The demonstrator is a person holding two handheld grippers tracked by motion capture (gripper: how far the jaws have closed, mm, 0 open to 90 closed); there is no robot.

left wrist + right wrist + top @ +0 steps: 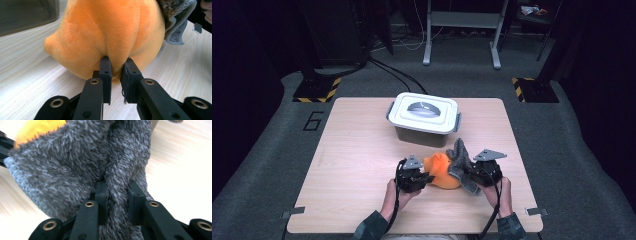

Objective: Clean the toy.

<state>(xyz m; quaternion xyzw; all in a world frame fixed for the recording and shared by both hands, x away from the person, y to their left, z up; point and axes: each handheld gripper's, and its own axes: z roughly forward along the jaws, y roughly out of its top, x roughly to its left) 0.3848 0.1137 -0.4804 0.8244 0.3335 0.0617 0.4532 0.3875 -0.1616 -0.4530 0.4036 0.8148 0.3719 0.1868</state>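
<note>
We are looking first at the left gripper [116, 66]: its two black fingers [105, 72] are pinching a fold of an orange plush toy [107, 35], clamped on it low at the near side. In the right gripper view the right gripper [117, 188] is doing the same to a grey fuzzy cloth [75, 162], its fingers [101, 192] squeezing a thick ridge of the pile between them.

Much is staying hidden from us. The cloth is blocking nearly all of the right gripper view, so we are seeing just a sliver of orange at the top left corner there, and the picture is blurring at its edges. The toy's upper part is running out of the left gripper view, and we cannot tell what figure it is. From the high view the cloth [460, 162] is draping over the right side of the toy [441, 171], covering part of it; both are lying on the worktop [352, 160] near its front edge, between the two grippers.

We are counting one toy, one cloth, and one lidded box [424, 119] standing just behind them, white on top and grey below.

Both hands are coming in from the near edge, the left hand [396, 192] and the right hand [498, 192] angling inward toward each other, with the left gripper [424, 176] and the right gripper [468, 176] facing across the toy.
</note>
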